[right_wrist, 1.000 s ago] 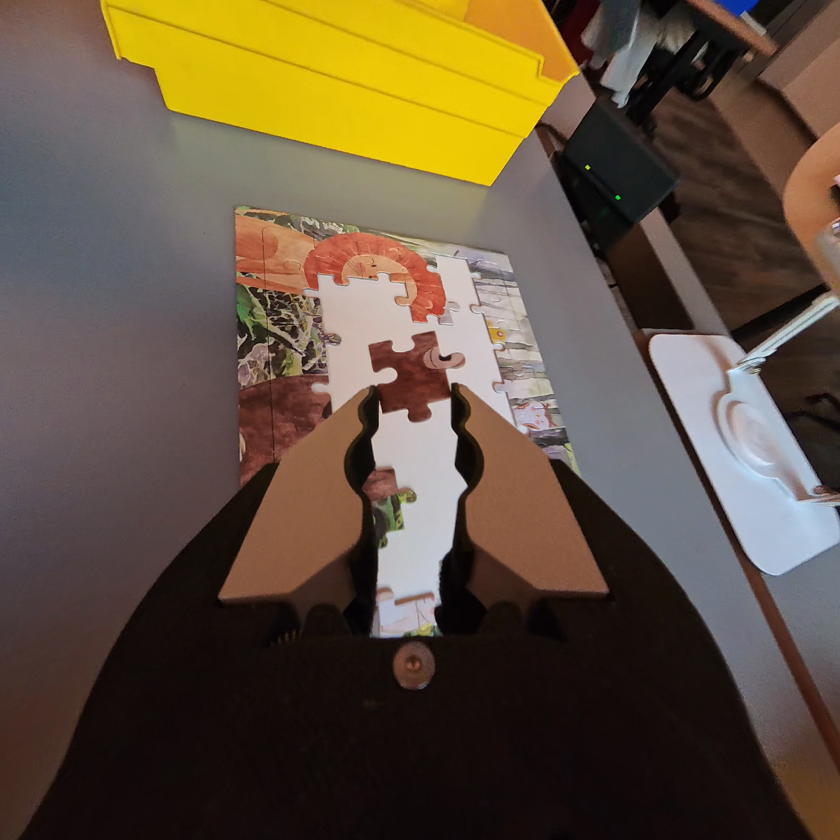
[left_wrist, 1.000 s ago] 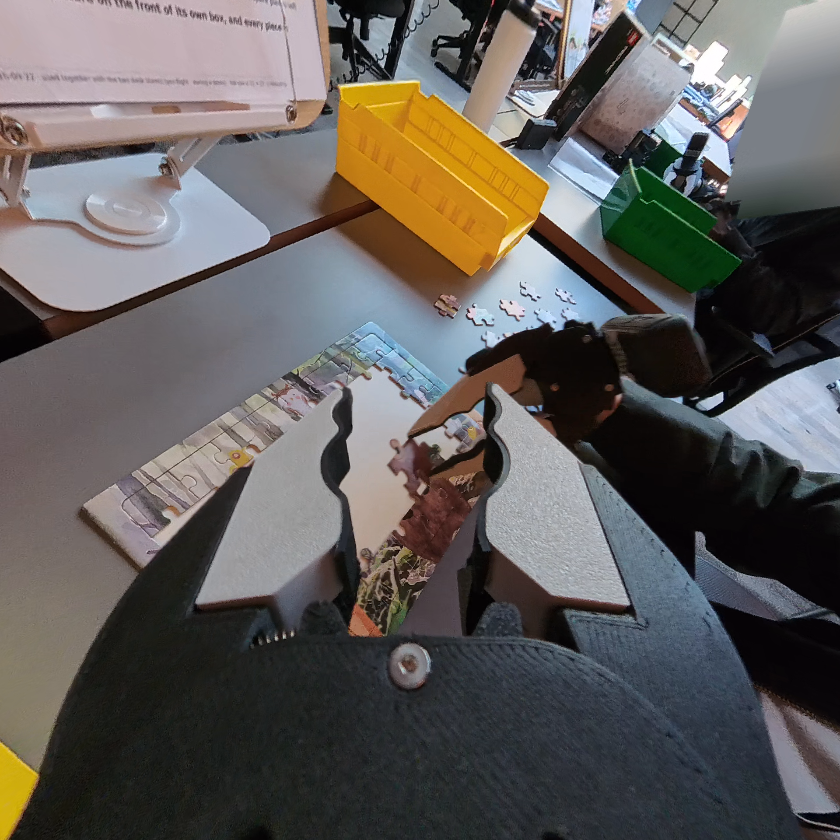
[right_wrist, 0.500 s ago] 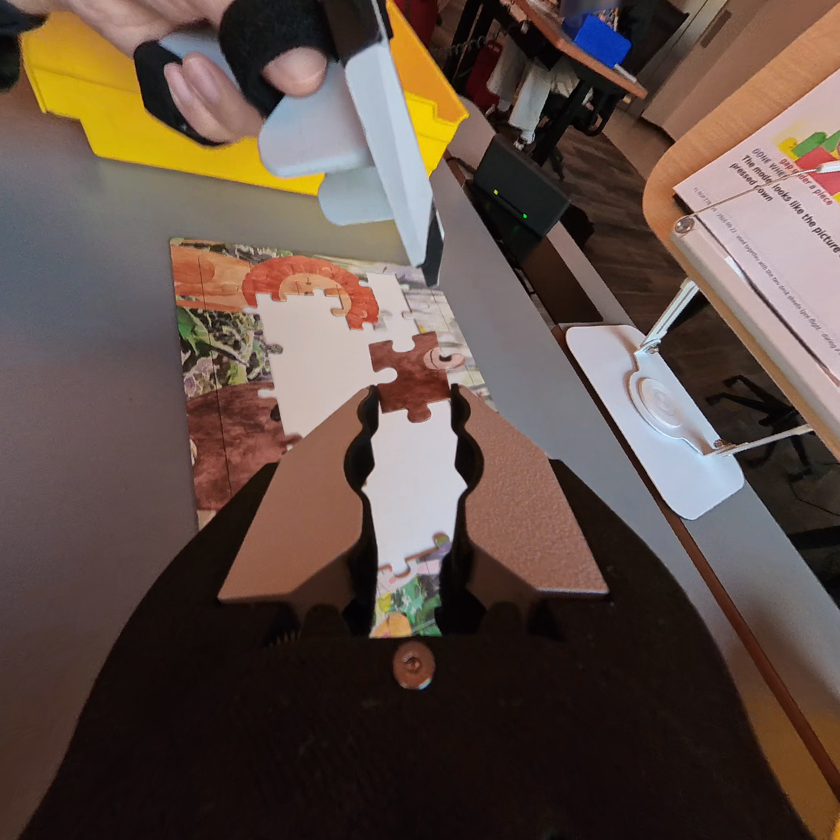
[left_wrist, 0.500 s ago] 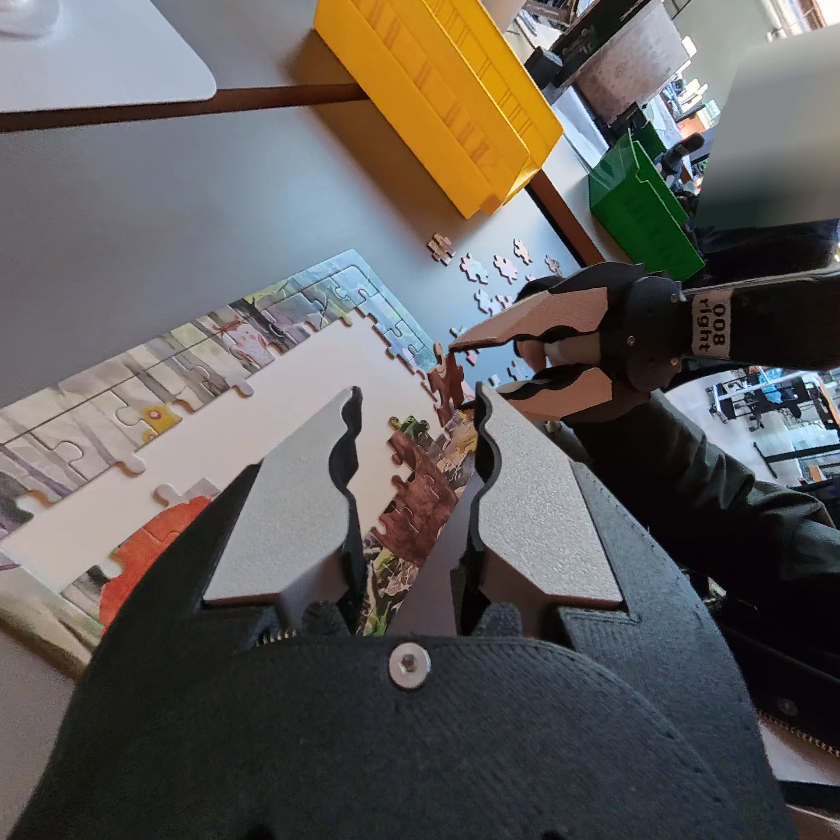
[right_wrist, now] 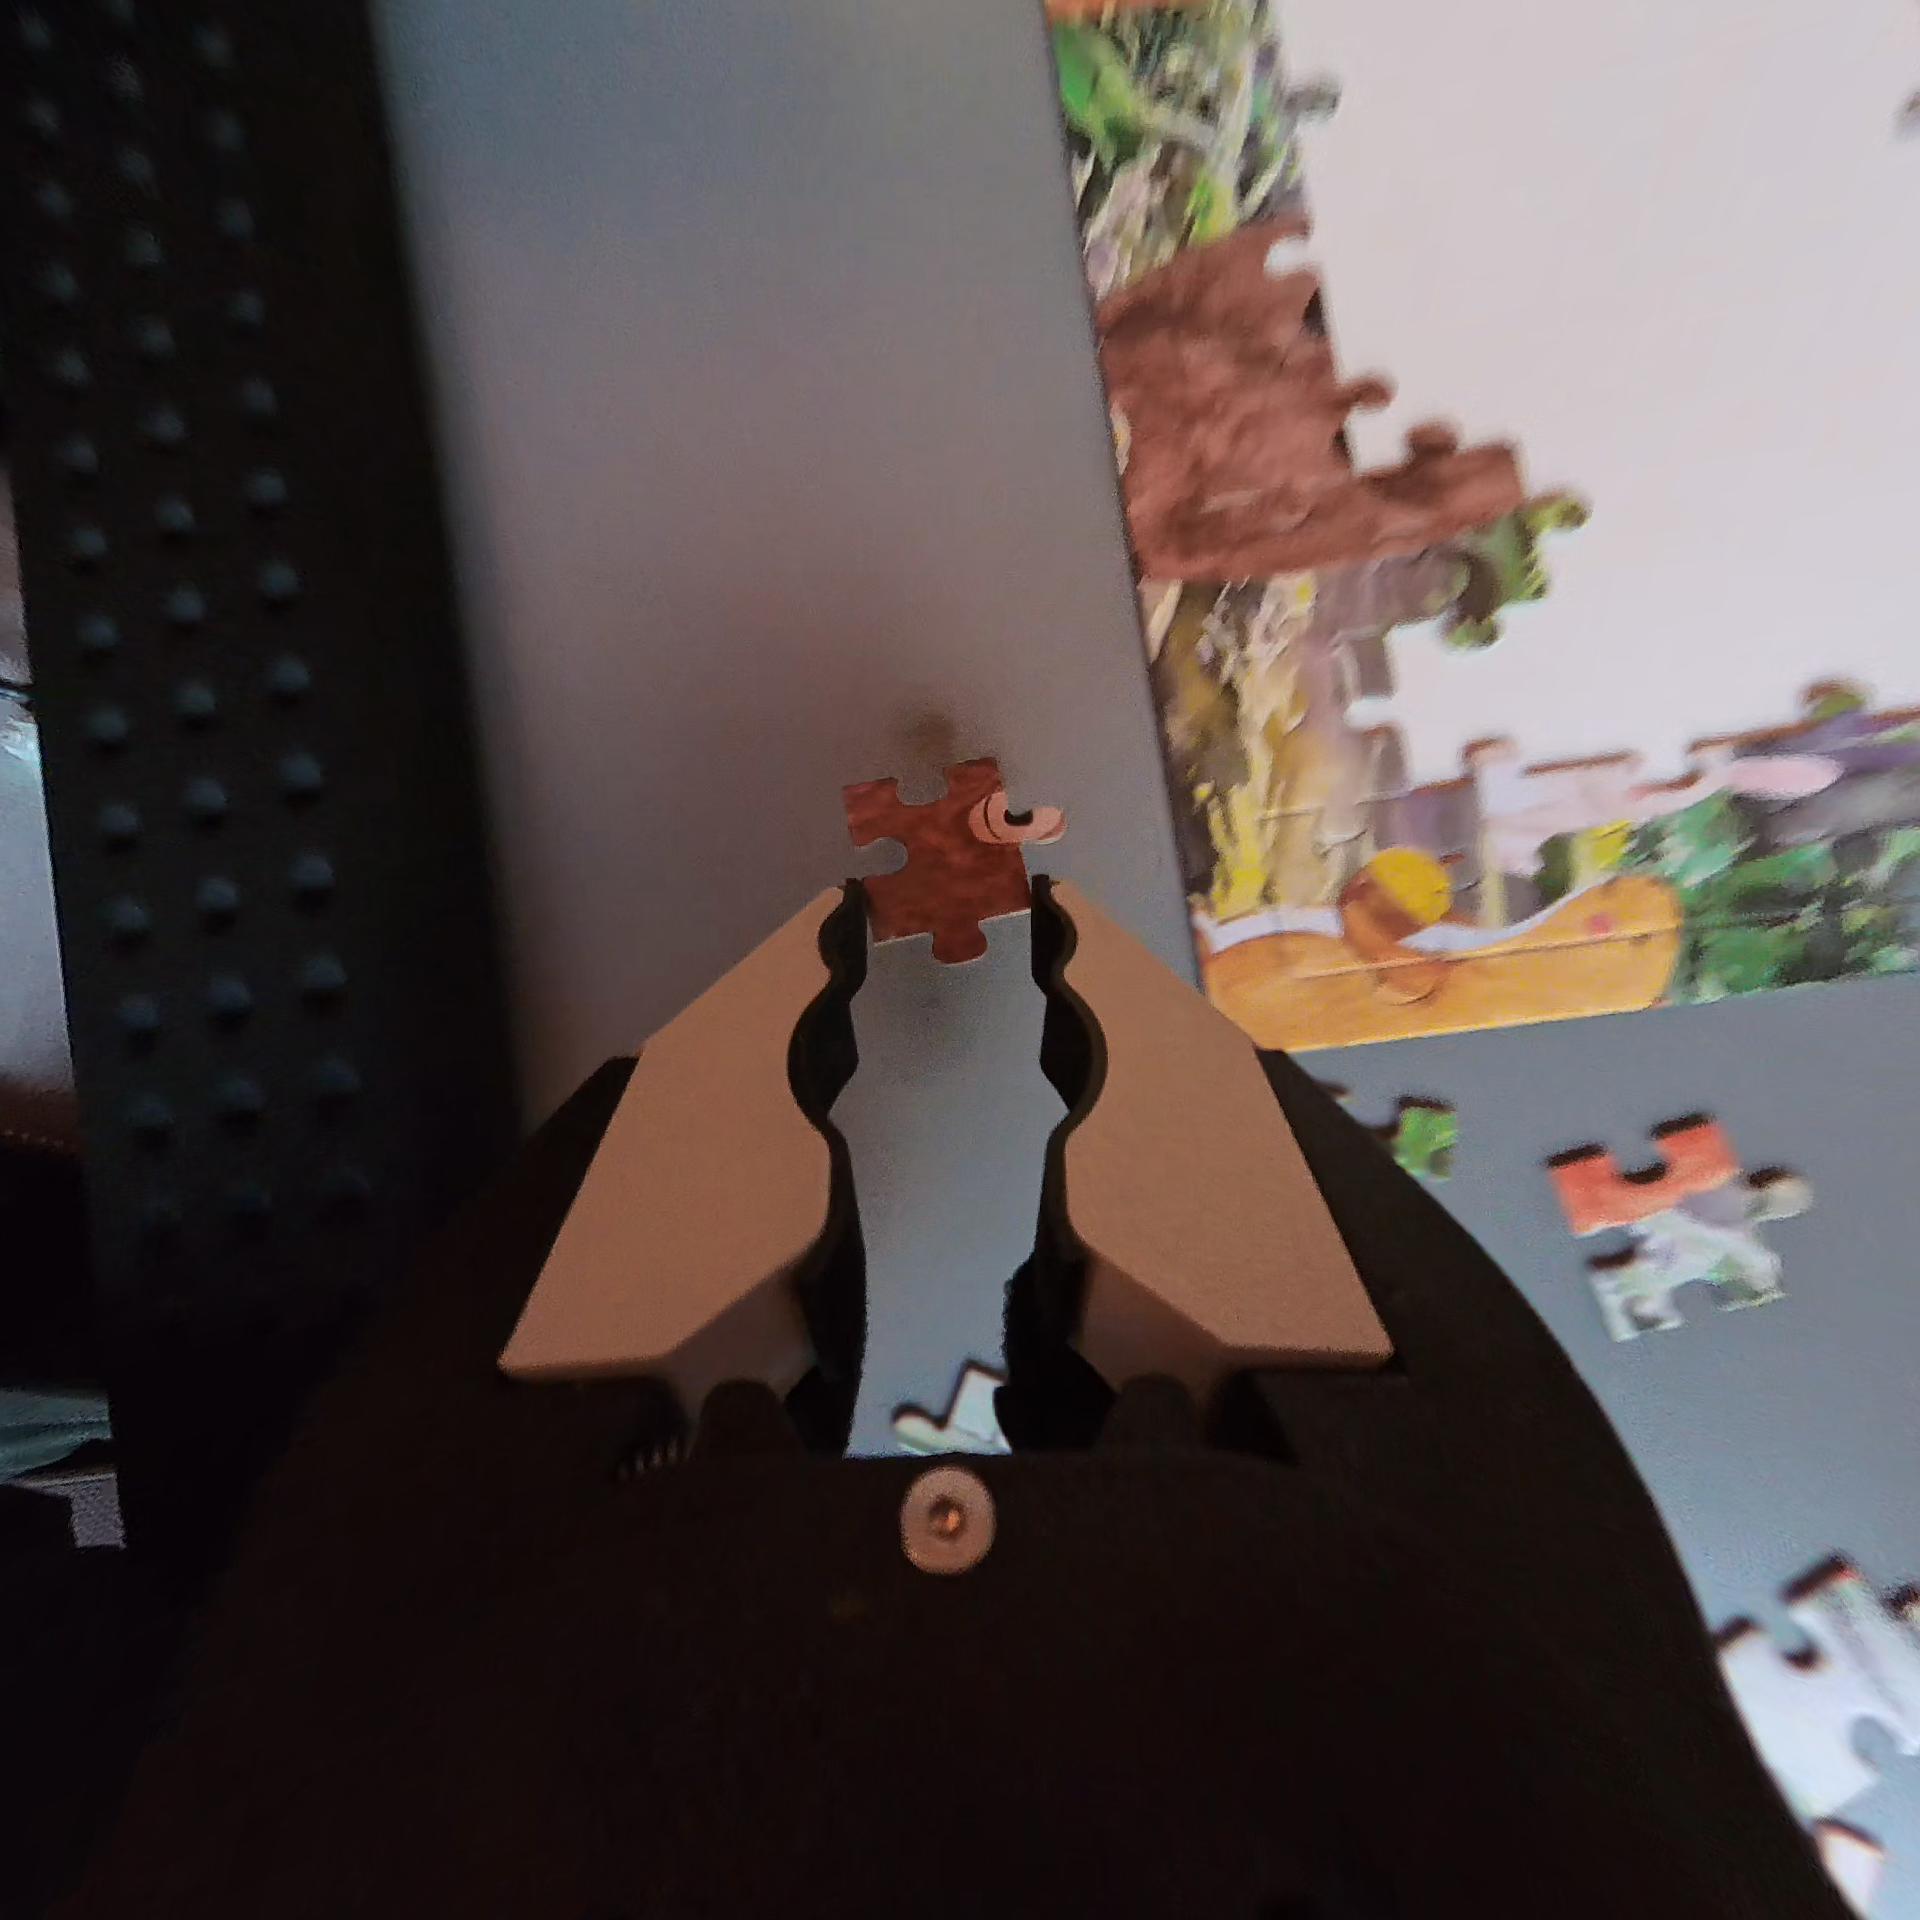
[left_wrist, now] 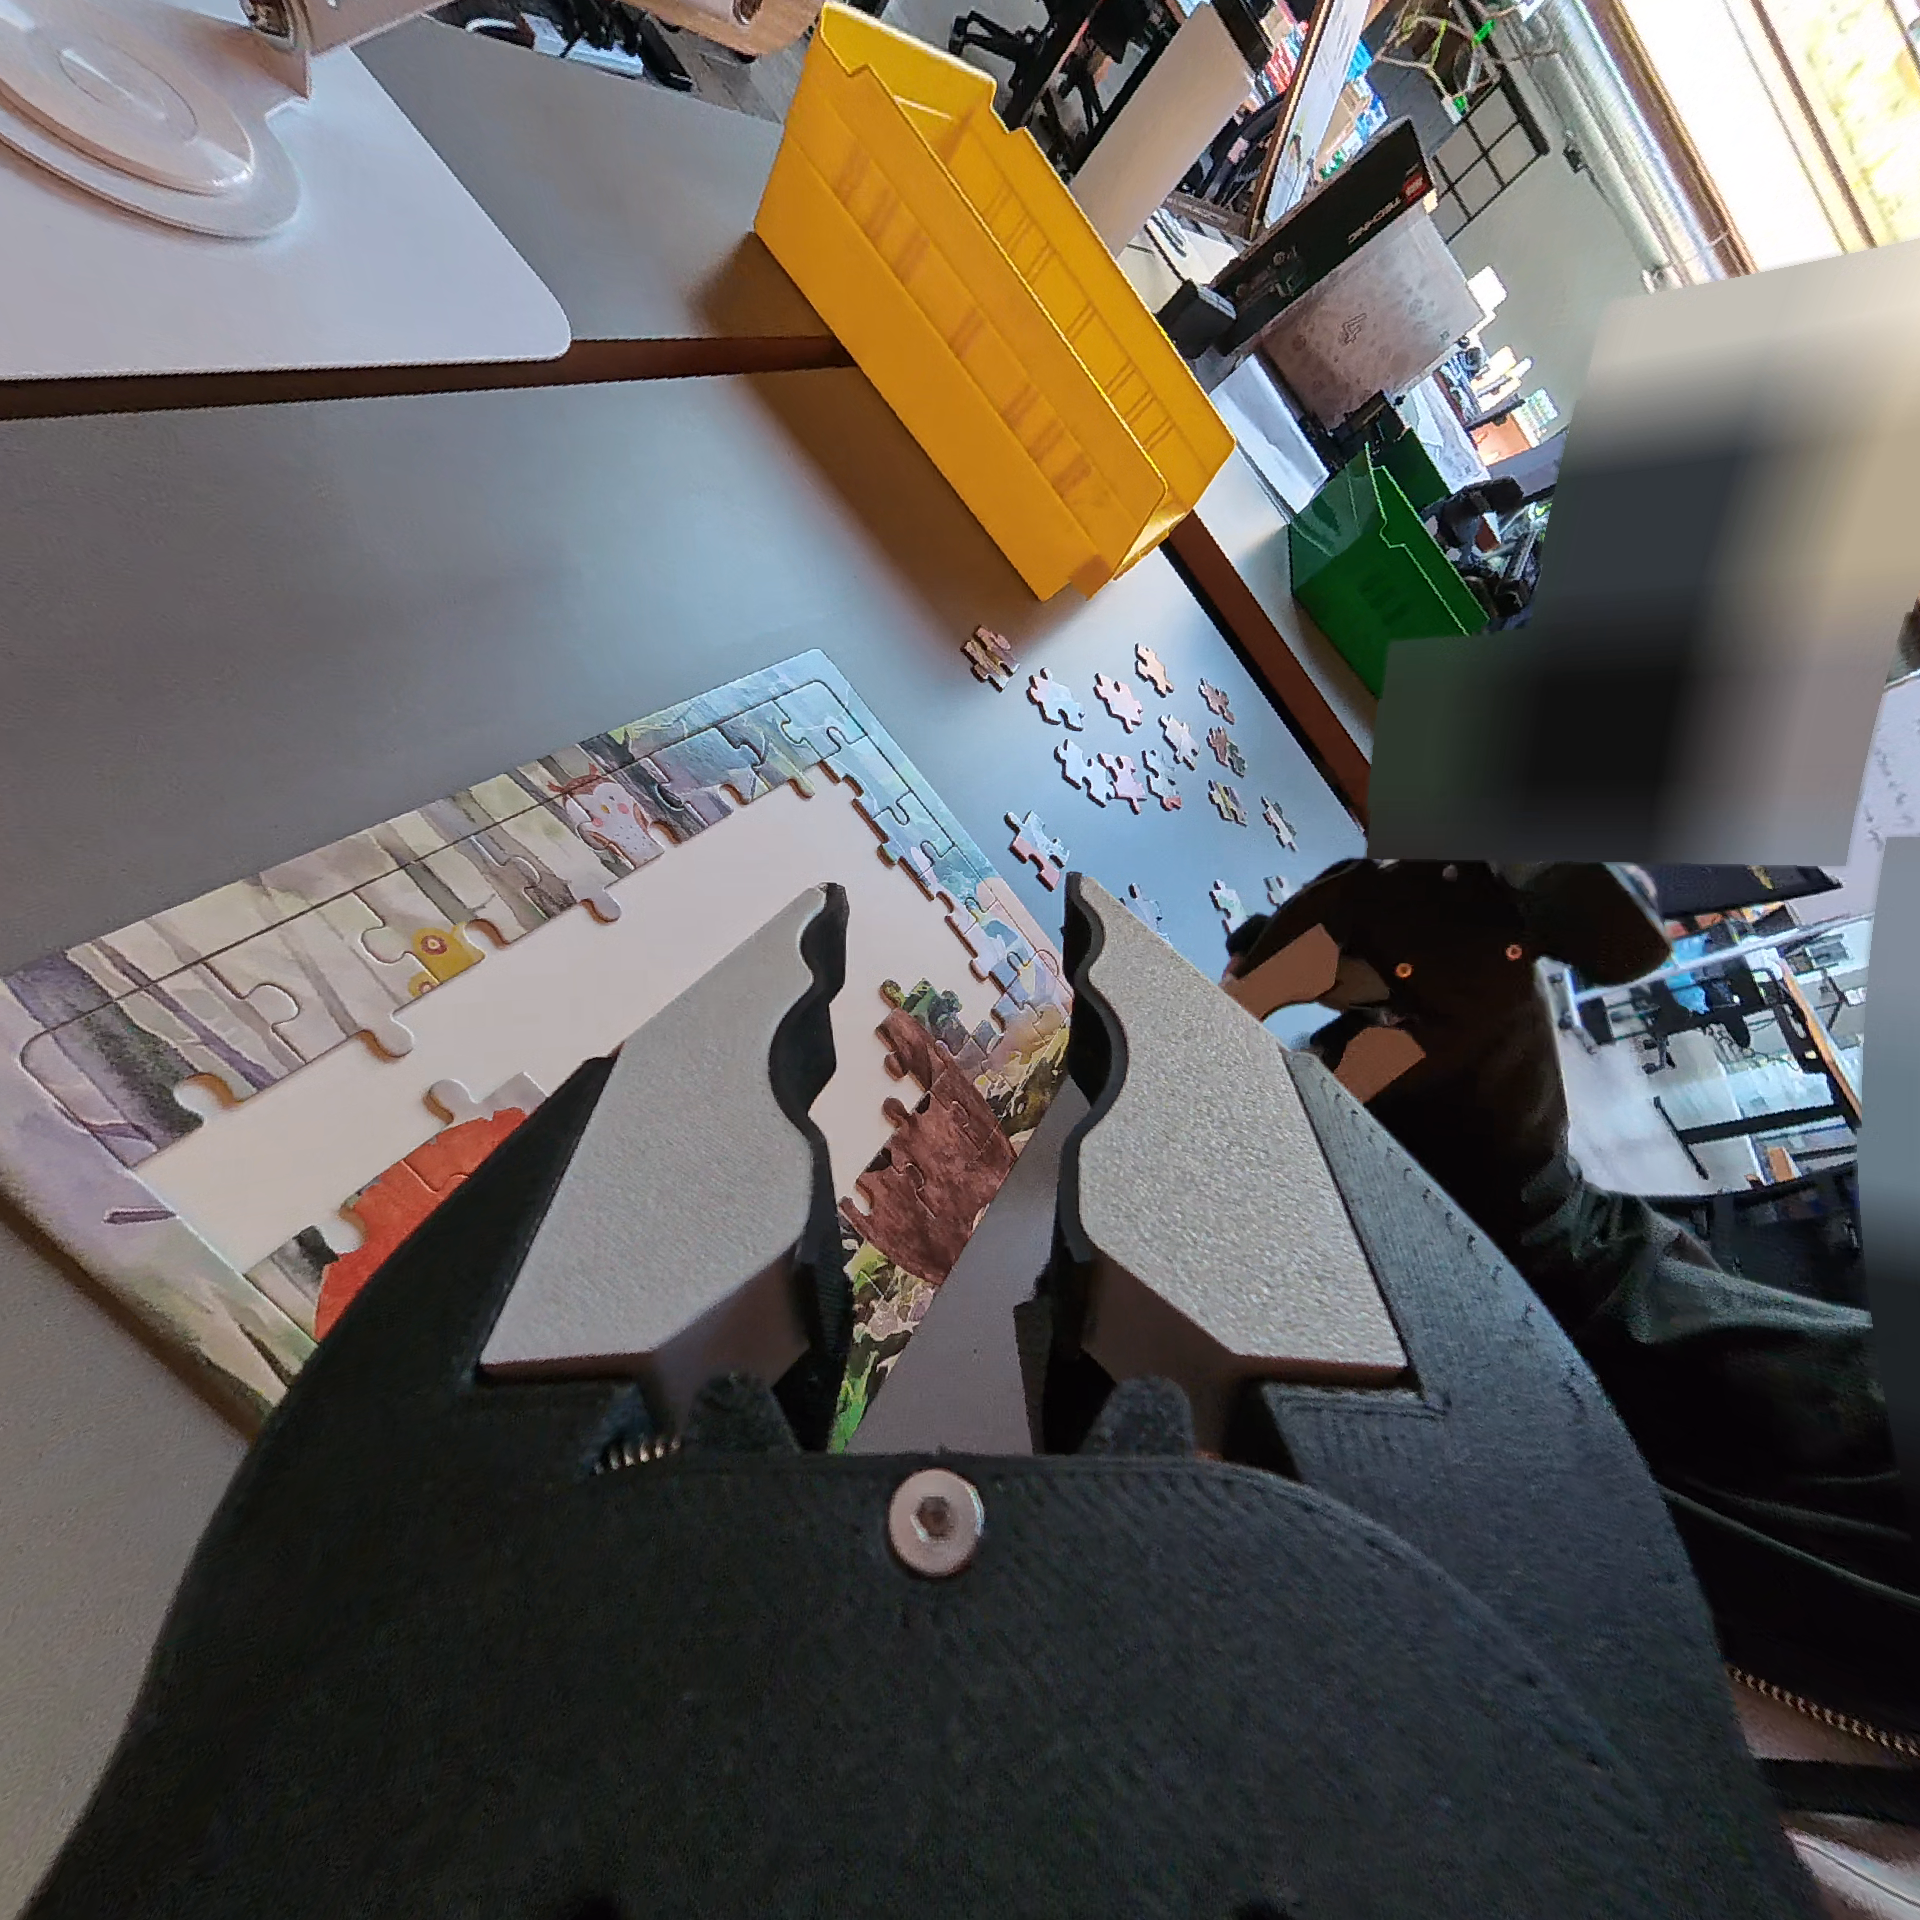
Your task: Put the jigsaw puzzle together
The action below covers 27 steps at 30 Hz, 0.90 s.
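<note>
The partly built jigsaw puzzle [left_wrist: 312, 935] lies flat on the grey table [left_wrist: 416, 582], its border and bottom corner filled and its middle bare white. My left gripper [left_wrist: 951, 894] hovers open and empty over the puzzle's near right part. My right gripper [right_wrist: 945, 904] is shut on a brown puzzle piece [right_wrist: 940, 857], held at its fingertips above bare table just left of the puzzle's edge [right_wrist: 1195, 727]. The right gripper also shows in the left wrist view [left_wrist: 1288, 1013], low beside the puzzle's right edge. Several loose pieces [left_wrist: 1122, 748] lie right of the puzzle.
A yellow bin [left_wrist: 987, 312] stands behind the puzzle, and a green bin [left_wrist: 1371, 561] farther right. A white stand base [left_wrist: 208, 260] sits at the back left. Loose pieces [right_wrist: 1683, 1216] lie near my right gripper. A dark dotted surface [right_wrist: 208, 623] borders the table on the left.
My right gripper has carried the brown piece from over the puzzle's middle to the table beside its edge, near the loose pieces. My left gripper has opened wider and tilted.
</note>
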Each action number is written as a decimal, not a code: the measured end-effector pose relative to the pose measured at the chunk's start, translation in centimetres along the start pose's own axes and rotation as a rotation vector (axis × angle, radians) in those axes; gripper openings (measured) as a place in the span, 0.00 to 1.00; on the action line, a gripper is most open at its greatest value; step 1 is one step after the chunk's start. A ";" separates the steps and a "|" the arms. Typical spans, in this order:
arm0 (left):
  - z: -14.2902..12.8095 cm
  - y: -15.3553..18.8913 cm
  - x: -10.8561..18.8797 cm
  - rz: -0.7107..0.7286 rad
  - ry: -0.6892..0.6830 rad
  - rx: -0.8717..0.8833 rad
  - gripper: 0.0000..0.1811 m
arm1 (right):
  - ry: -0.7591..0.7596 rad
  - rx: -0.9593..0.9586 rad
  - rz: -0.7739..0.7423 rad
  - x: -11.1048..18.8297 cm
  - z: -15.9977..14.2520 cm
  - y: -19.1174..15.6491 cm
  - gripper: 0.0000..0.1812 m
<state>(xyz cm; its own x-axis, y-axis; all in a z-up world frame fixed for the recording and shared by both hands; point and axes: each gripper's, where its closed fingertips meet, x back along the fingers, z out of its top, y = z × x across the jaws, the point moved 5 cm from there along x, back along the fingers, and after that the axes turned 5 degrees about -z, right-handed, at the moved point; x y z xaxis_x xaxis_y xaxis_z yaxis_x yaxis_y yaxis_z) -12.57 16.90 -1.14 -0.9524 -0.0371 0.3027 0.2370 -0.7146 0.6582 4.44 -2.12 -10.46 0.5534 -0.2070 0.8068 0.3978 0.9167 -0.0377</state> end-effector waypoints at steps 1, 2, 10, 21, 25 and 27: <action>0.0 0.0 0.0 0.000 0.000 0.001 0.22 | -0.018 -0.012 -0.002 -0.3 -0.6 -0.4 0.17; 0.0 0.0 0.0 0.000 0.000 0.002 0.22 | -0.035 -0.021 -0.012 -0.6 -1.0 -0.6 0.17; 0.1 0.2 0.3 -0.005 0.004 0.001 0.22 | 0.065 -0.107 -0.128 3.1 -2.5 1.9 0.23; 1.0 0.1 1.8 -0.025 0.063 0.010 0.22 | 0.133 -0.531 -0.921 20.2 -16.2 6.4 0.23; 1.1 0.3 2.0 -0.022 0.074 0.003 0.22 | 0.150 -0.561 -0.952 21.1 -18.0 5.2 0.22; 1.1 0.5 2.0 -0.020 0.074 -0.005 0.22 | 0.161 -0.540 -0.937 20.4 -17.6 4.9 0.21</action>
<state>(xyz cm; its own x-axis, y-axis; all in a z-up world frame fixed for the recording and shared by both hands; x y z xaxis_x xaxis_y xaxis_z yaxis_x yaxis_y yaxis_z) -14.20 17.26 0.54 -0.9686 -0.0744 0.2374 0.2170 -0.7195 0.6597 30.58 -7.85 -4.52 -0.0628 -0.8228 0.5649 0.9579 0.1092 0.2655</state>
